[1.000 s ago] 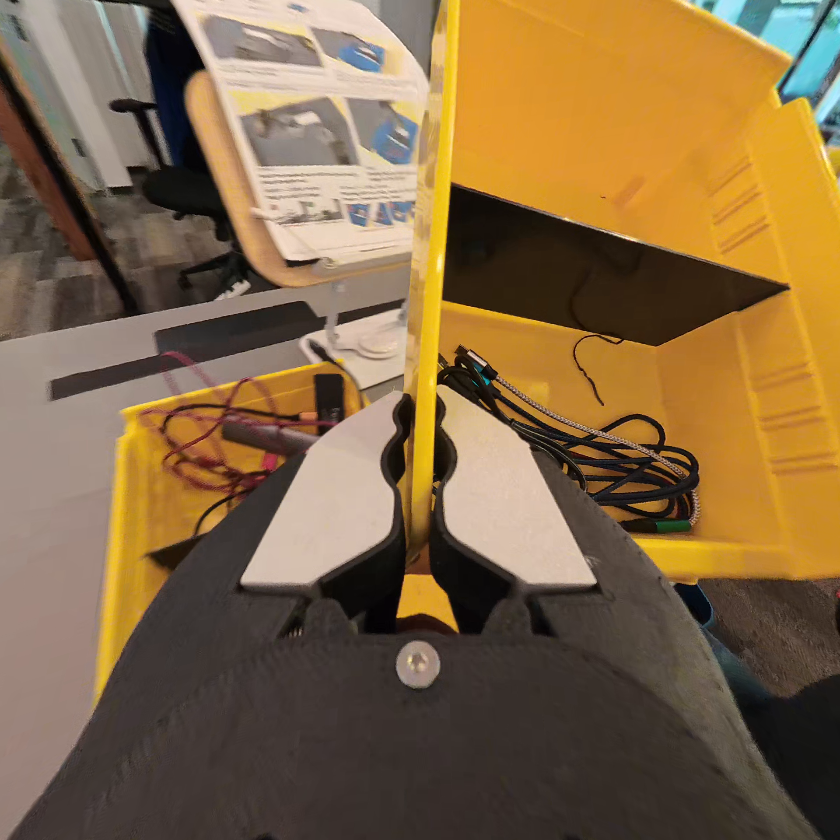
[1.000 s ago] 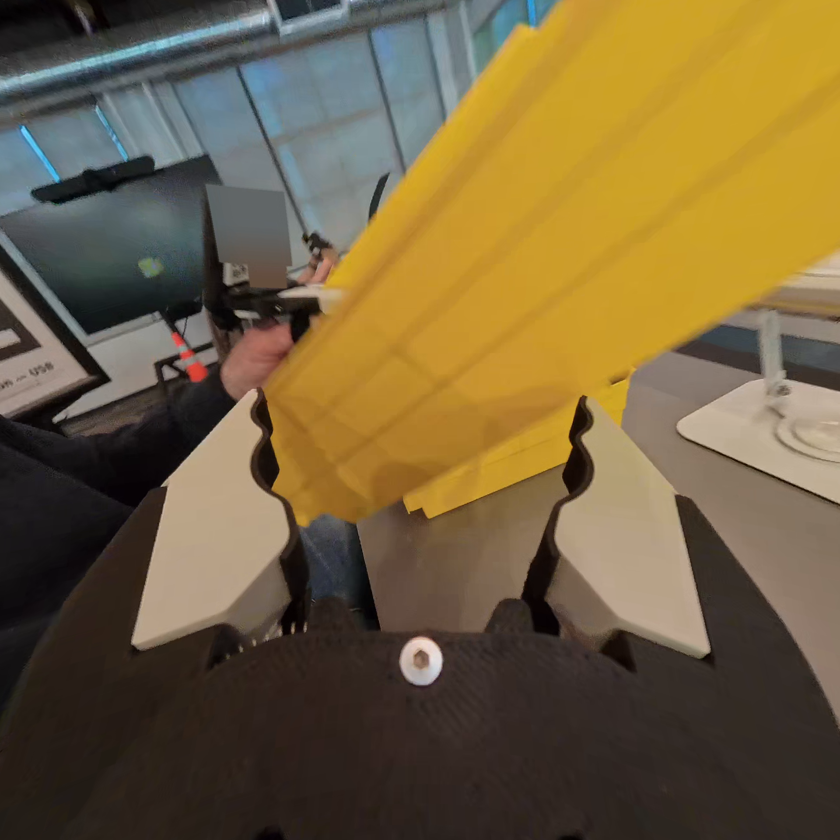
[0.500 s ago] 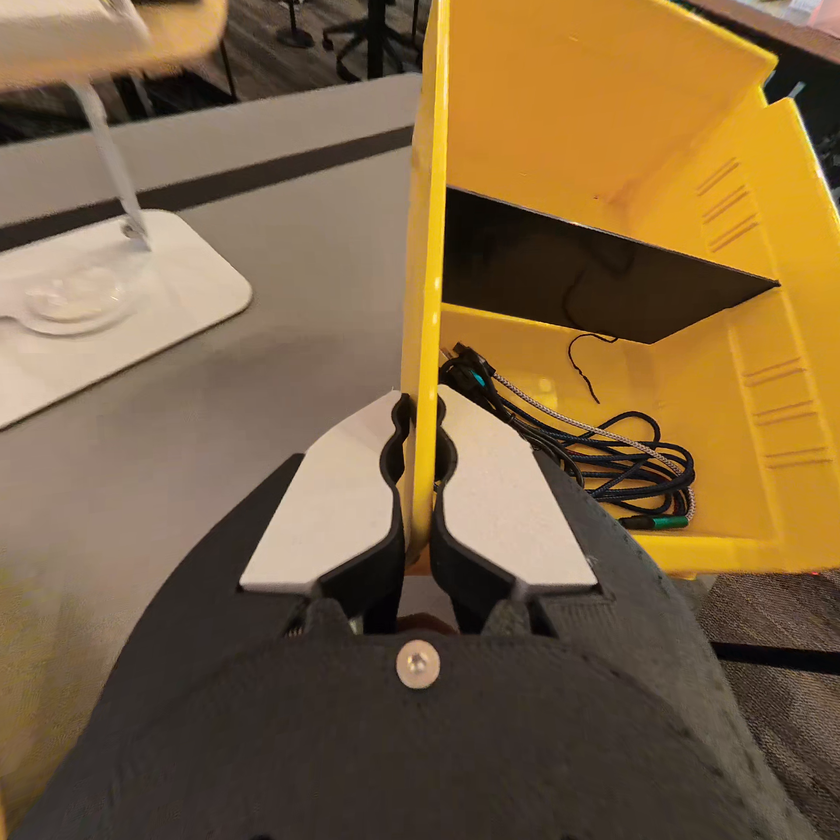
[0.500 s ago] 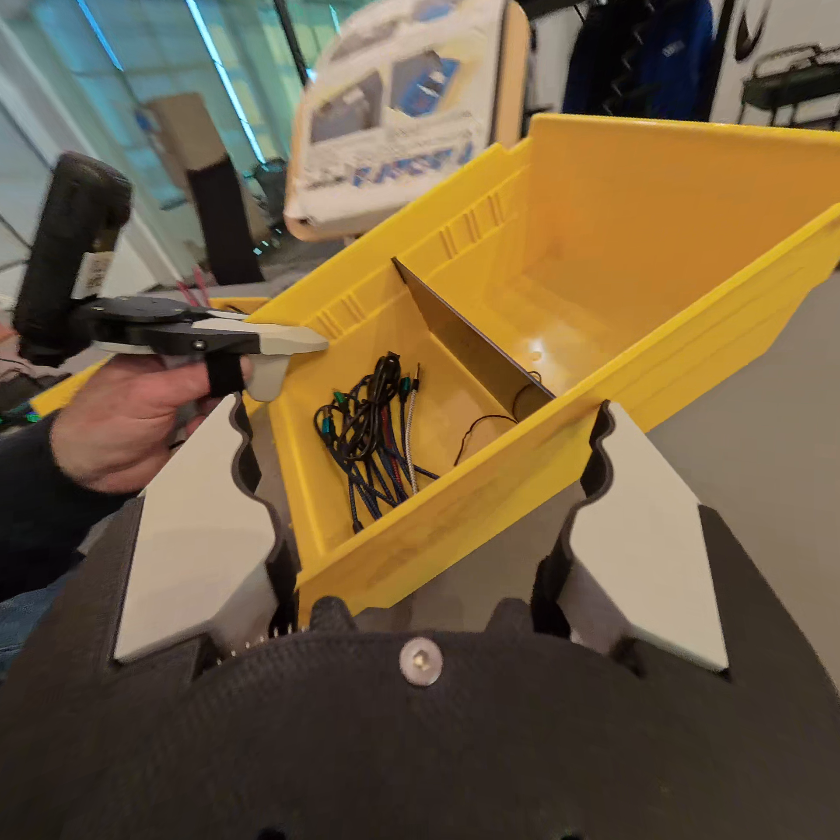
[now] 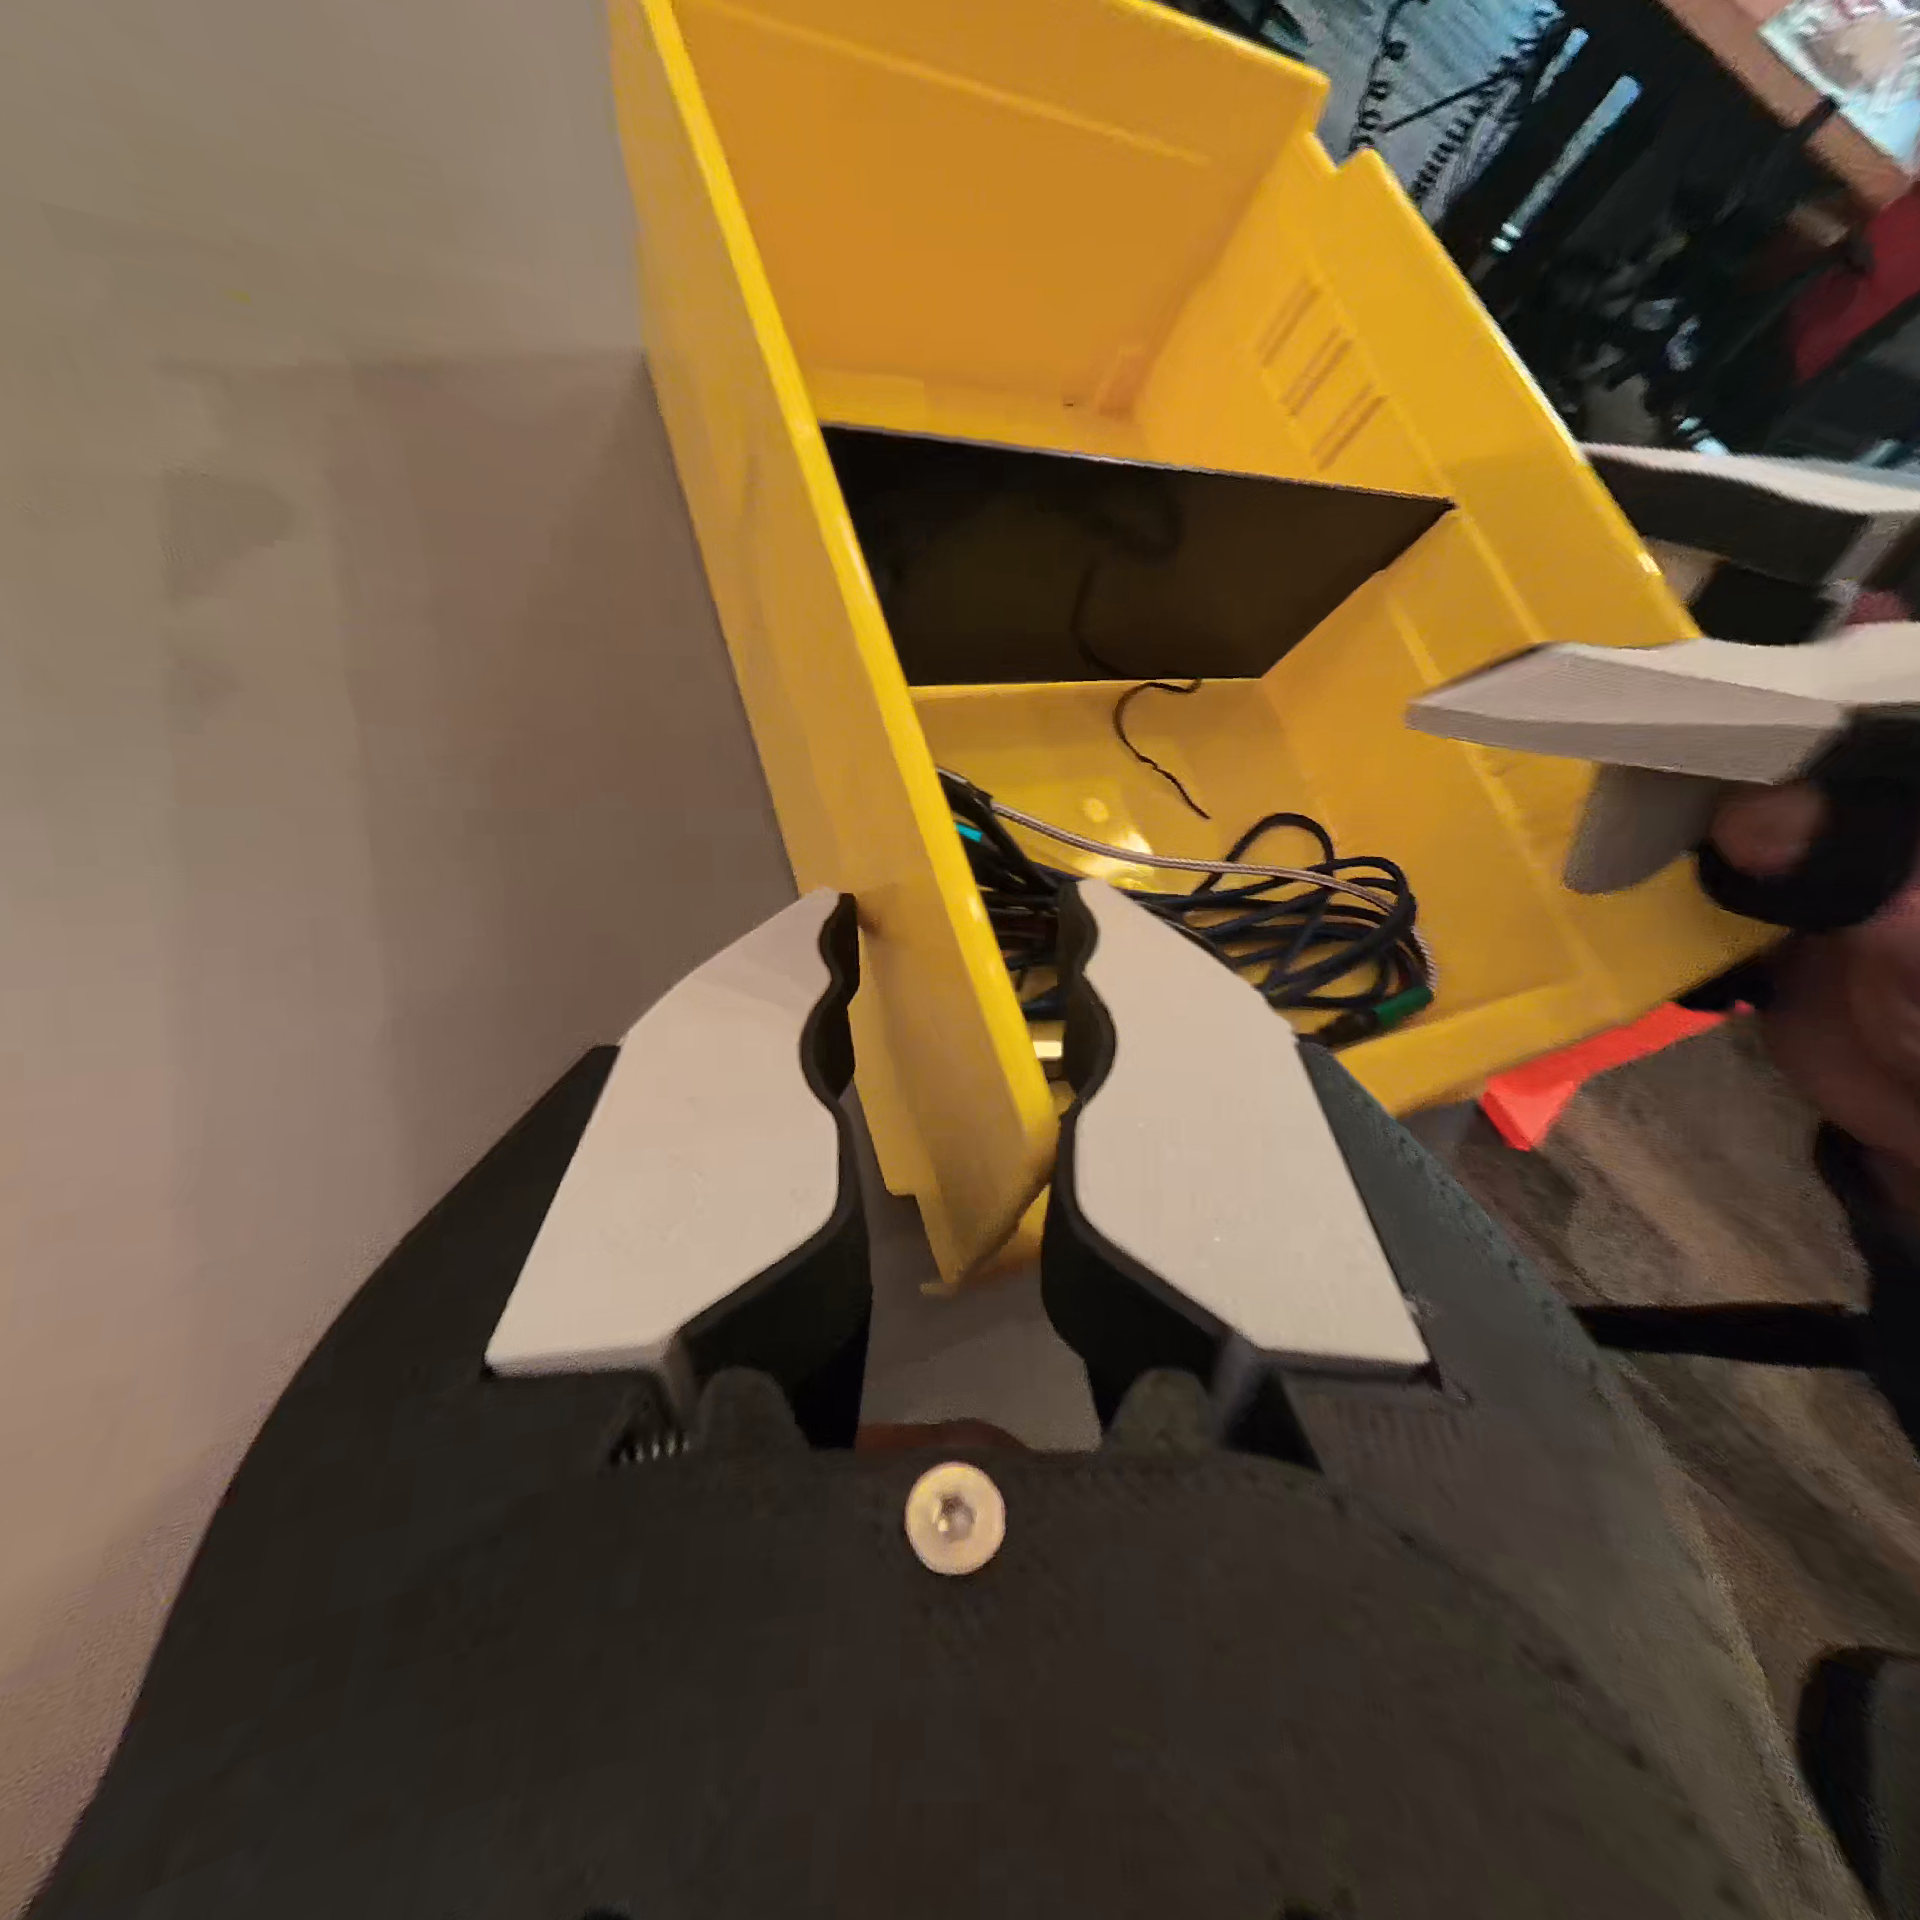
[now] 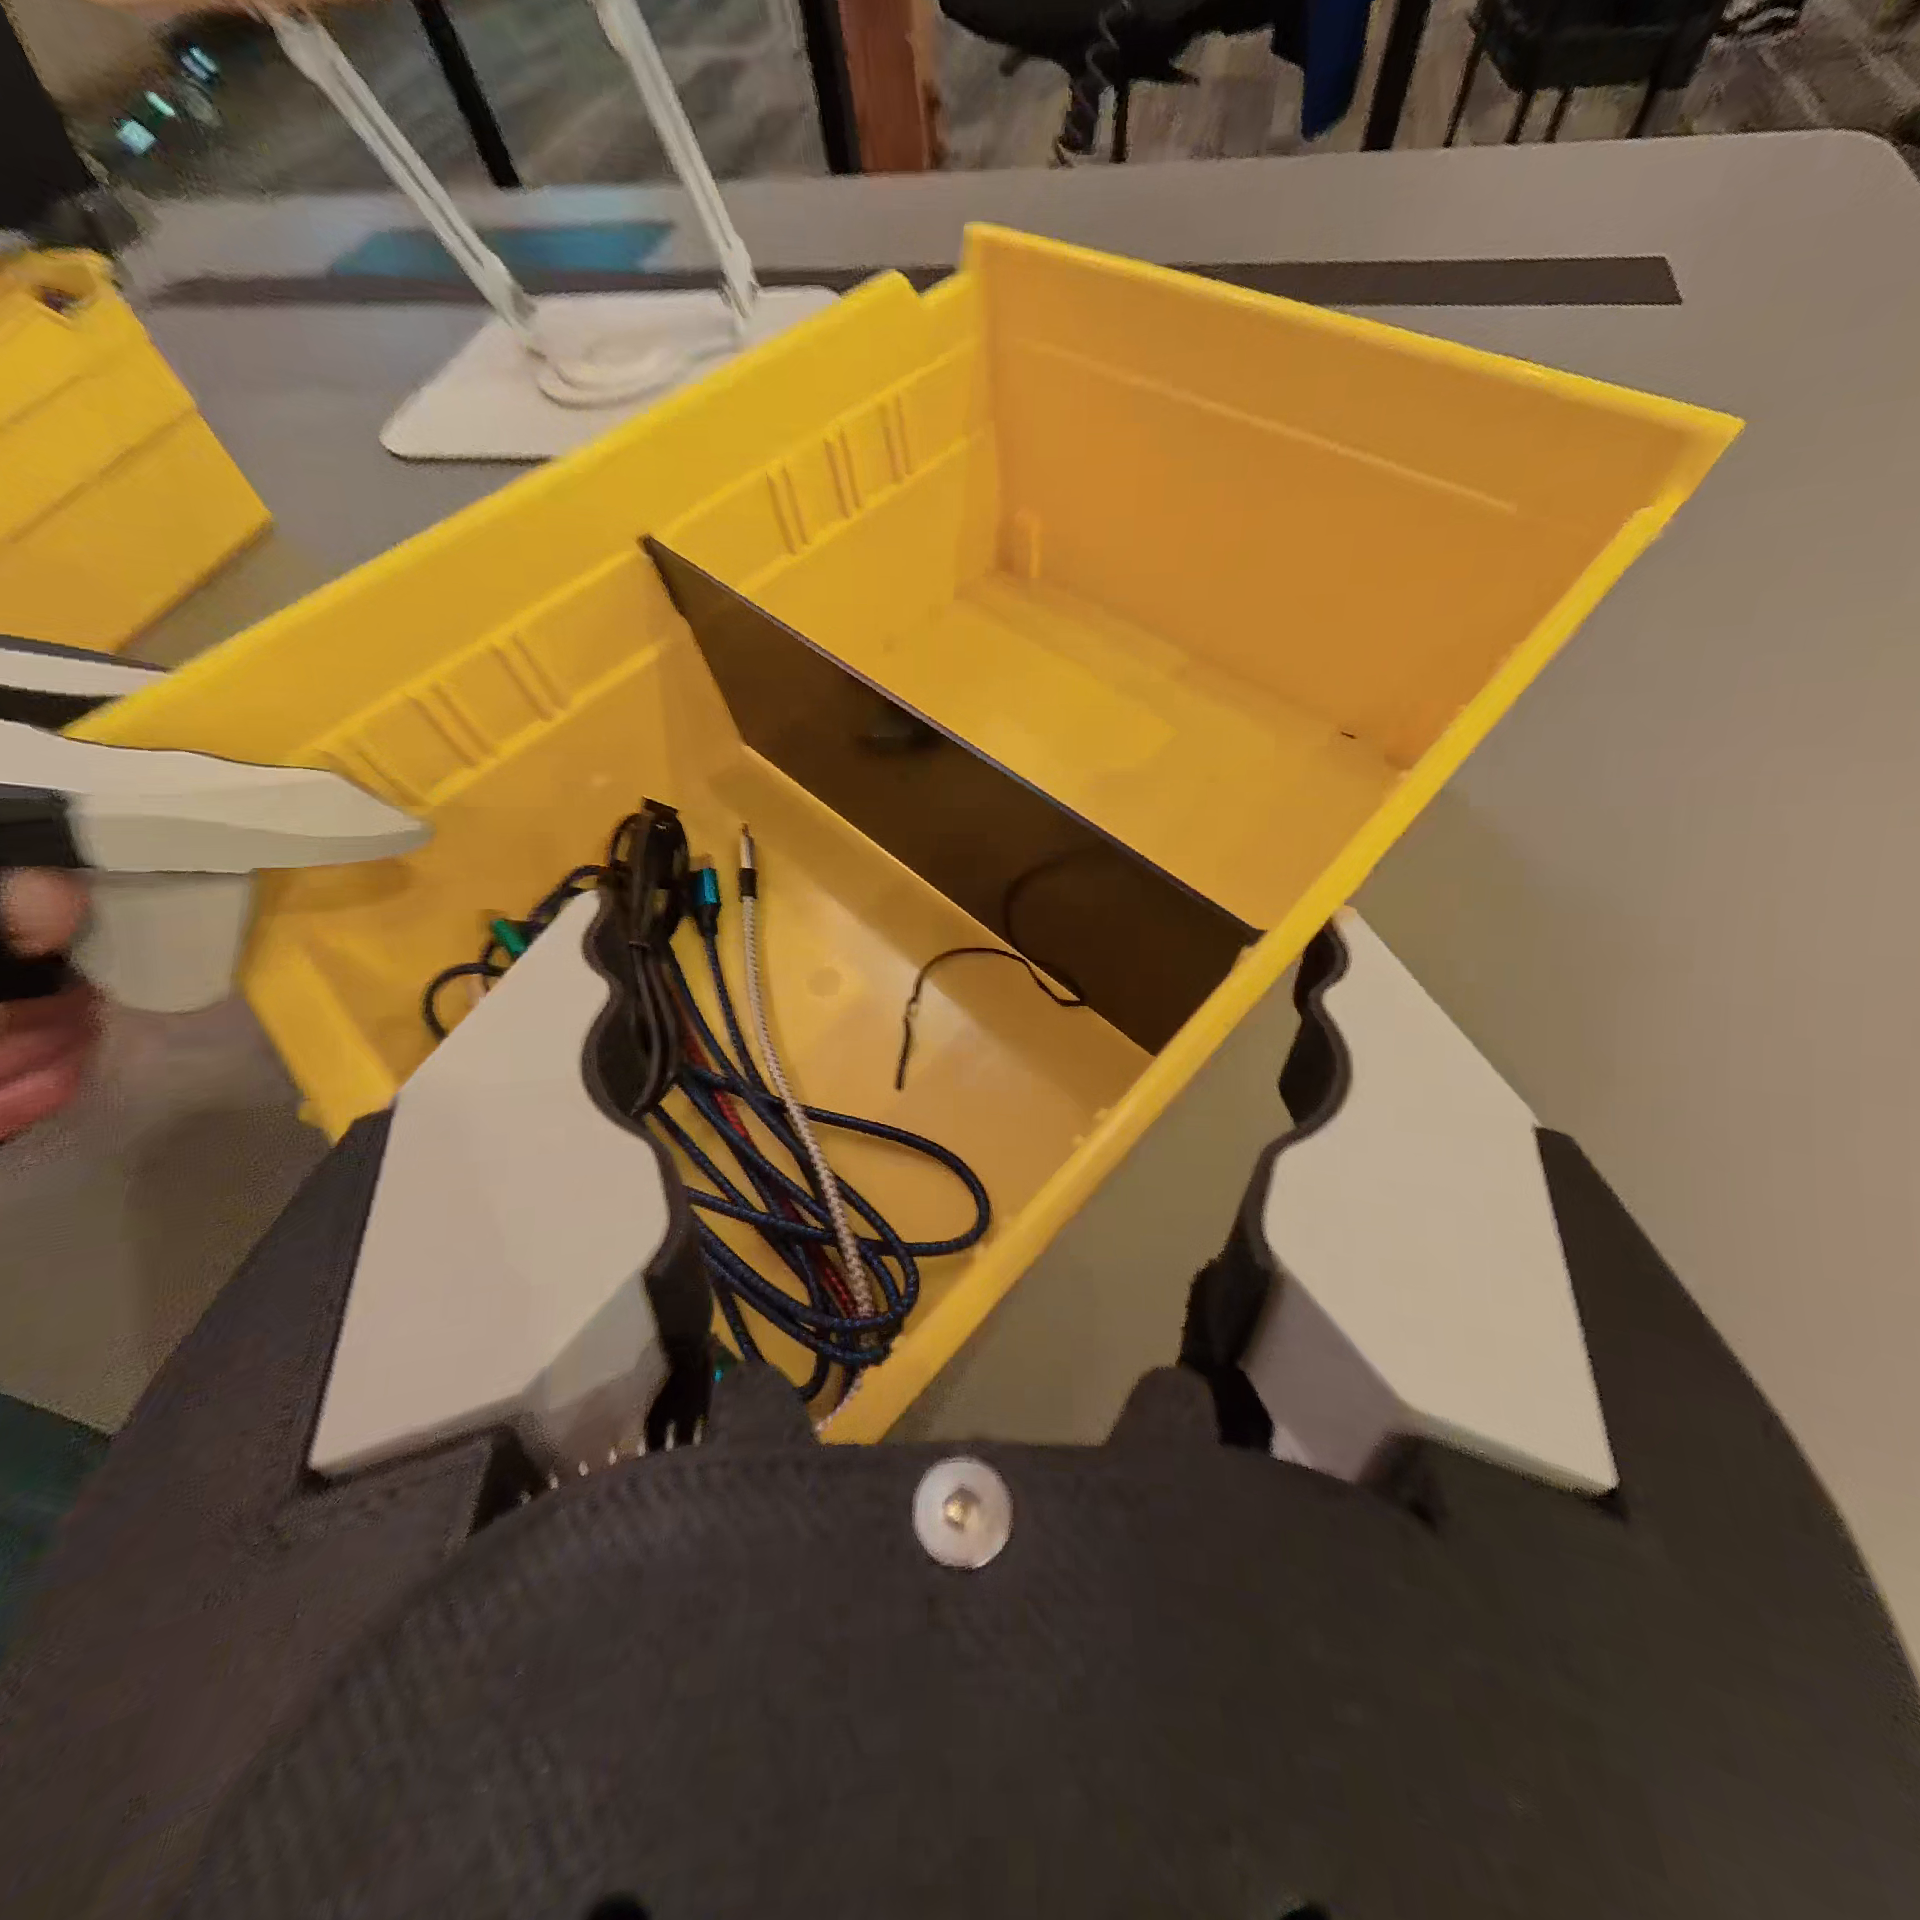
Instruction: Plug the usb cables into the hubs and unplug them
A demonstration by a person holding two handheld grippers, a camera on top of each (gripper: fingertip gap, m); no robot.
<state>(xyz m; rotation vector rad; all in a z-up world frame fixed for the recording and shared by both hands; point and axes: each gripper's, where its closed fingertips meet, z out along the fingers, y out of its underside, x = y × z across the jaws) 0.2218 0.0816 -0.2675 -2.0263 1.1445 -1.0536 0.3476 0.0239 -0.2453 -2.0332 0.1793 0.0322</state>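
bin: yellow bin (image 6: 1299, 644) sitting on the grey tabletop (image 6: 1662, 831), near corner hanging past the tabletop's near edge; black divider (image 6: 935, 790) splitting it in two
cables: bundle of usb cables (image 6: 810, 1174) lying in the near compartment; far compartment looking bare
hubs: not showing in either view
left hand-held gripper (image 5: 961, 1049): jaws part-open, straddling the bin's side wall, not pinching it
right hand-held gripper (image 6: 956, 1101): jaws wide, holding nothing, hovering over the cable bundle
step: looks like setup – bin being placed, no plugging going on yet
next: right one likely needing to drop onto one plug end and pinch it clear of the tangle; a hub needing locating first
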